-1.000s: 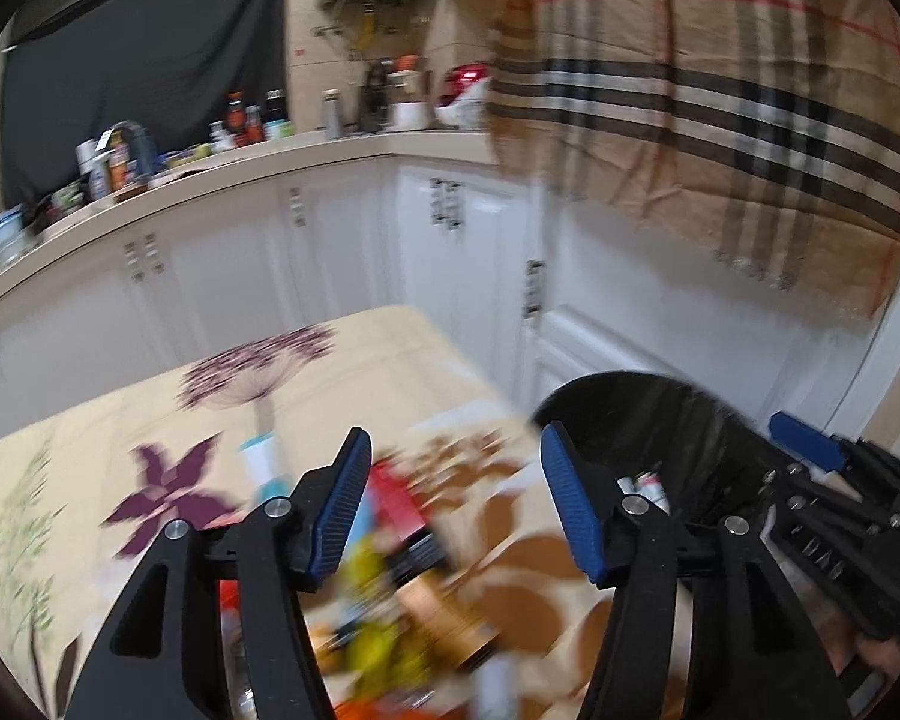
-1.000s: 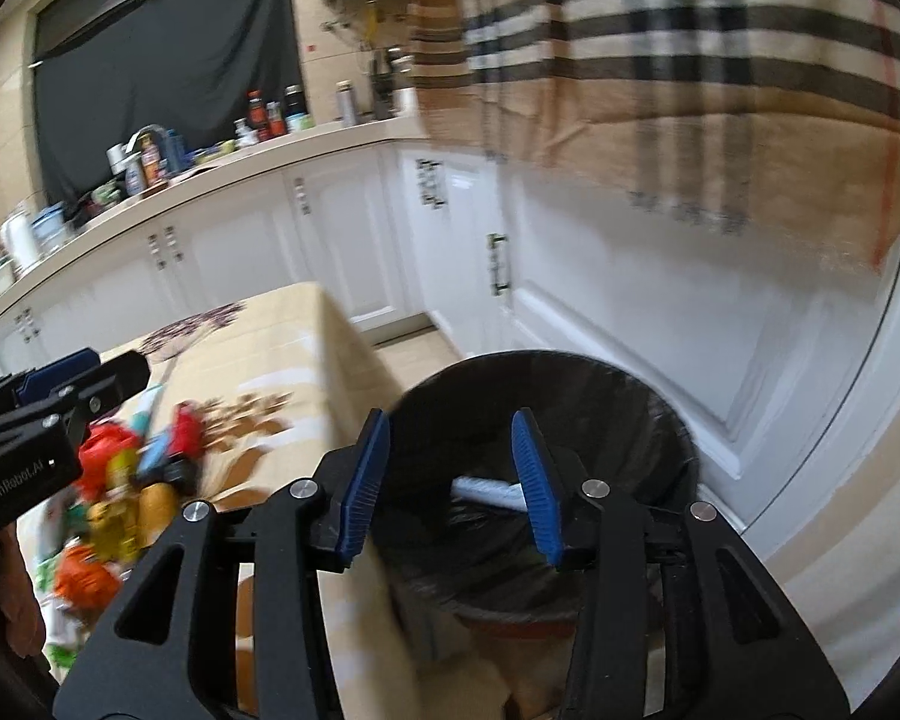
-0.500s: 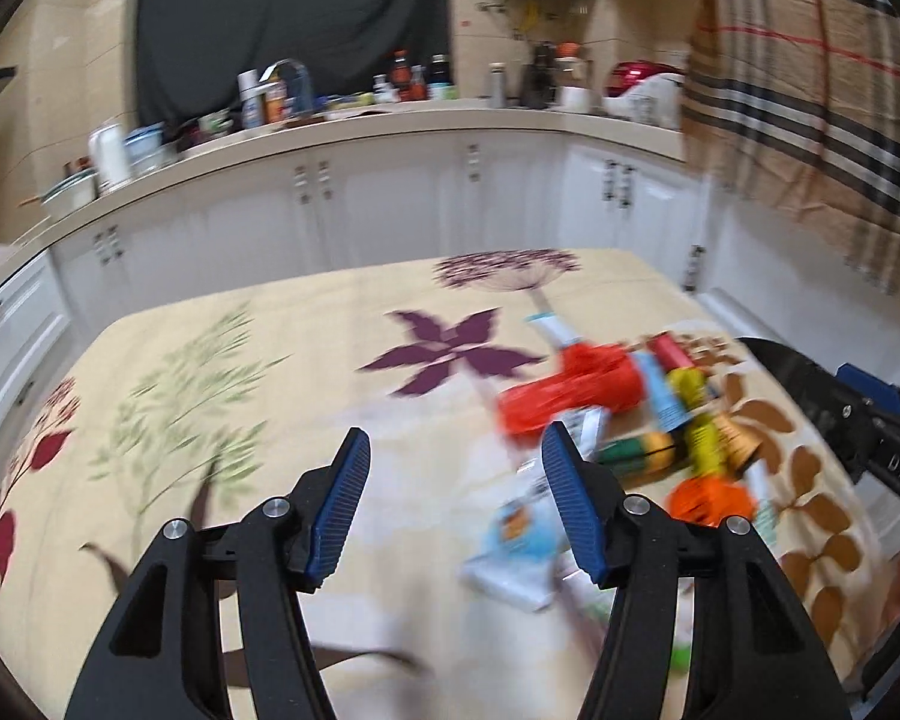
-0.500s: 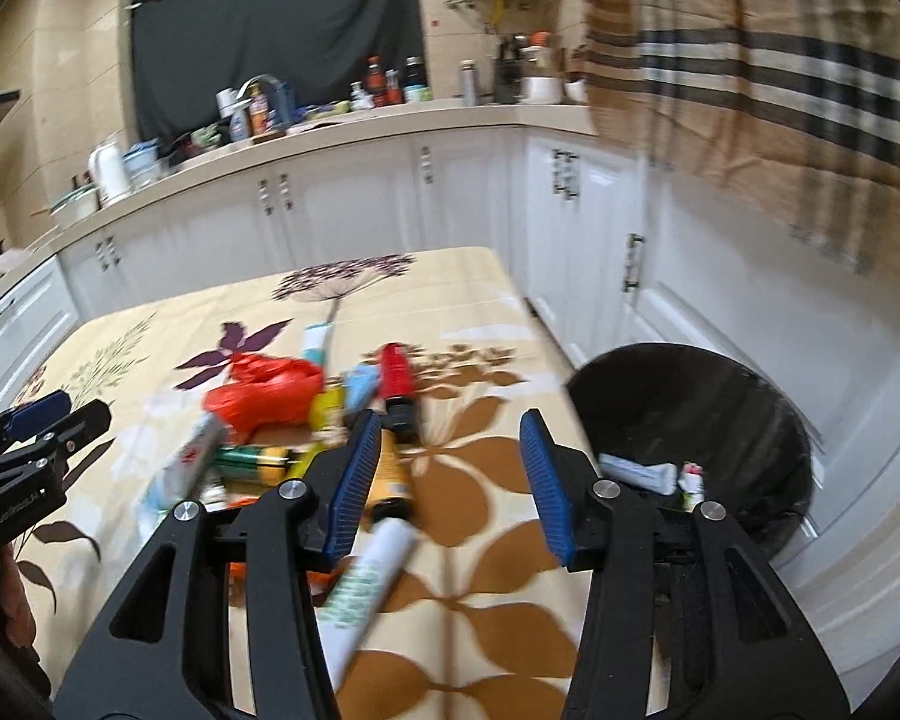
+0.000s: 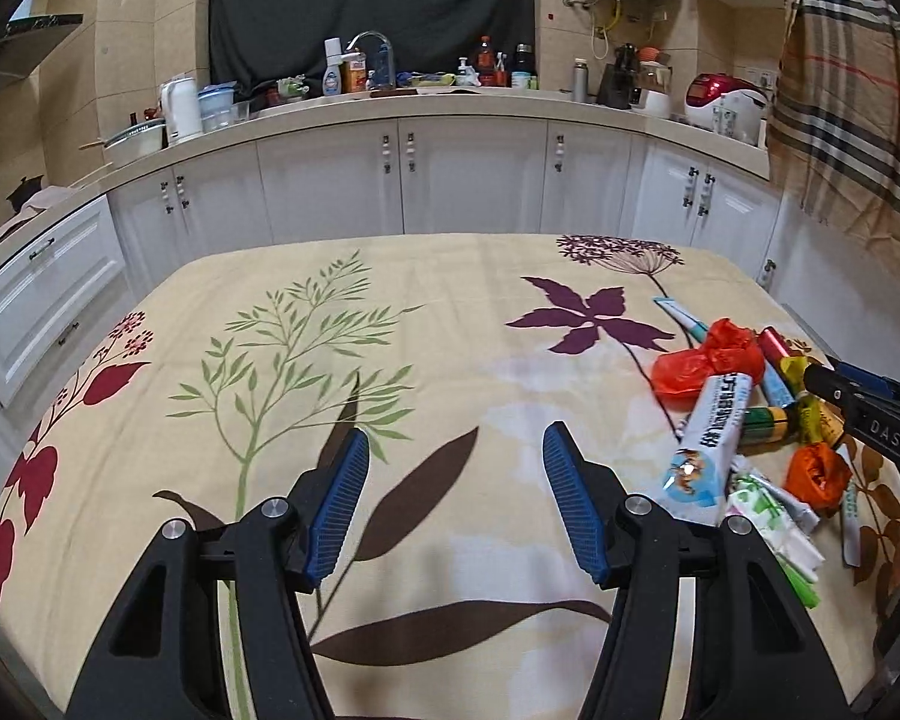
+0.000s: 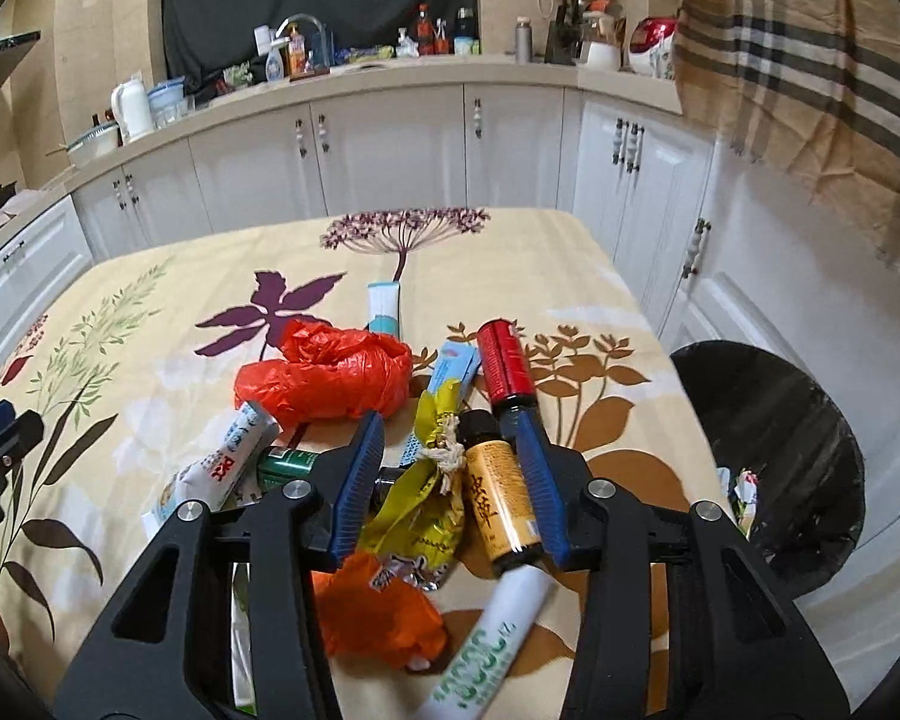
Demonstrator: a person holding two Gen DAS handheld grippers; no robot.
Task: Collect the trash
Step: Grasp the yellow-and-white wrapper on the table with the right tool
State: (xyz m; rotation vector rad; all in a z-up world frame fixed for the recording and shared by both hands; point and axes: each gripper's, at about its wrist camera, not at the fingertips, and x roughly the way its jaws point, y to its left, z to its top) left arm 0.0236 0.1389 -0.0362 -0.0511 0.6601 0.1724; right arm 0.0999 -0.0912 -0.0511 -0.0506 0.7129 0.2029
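Observation:
A pile of trash lies on the flowered table: a red plastic bag (image 6: 330, 375), a red tube (image 6: 504, 363), an amber bottle (image 6: 501, 501), a yellow wrapper (image 6: 426, 498), an orange bag (image 6: 378, 612) and several tubes. My right gripper (image 6: 450, 462) is open, its jaws either side of the yellow wrapper and amber bottle. The black-lined bin (image 6: 774, 450) stands right of the table with trash inside. My left gripper (image 5: 453, 480) is open and empty over bare tablecloth, left of the pile; a white tube (image 5: 711, 438) and the red bag (image 5: 705, 363) show there.
White cabinets (image 5: 468, 180) and a cluttered counter run behind the table. A plaid cloth (image 6: 810, 60) hangs at the right above the bin. The right gripper's tip (image 5: 870, 414) shows at the left wrist view's right edge.
Both grippers swung left from the bin toward the table. The right one has come down over the trash pile; the left one moved over bare tablecloth.

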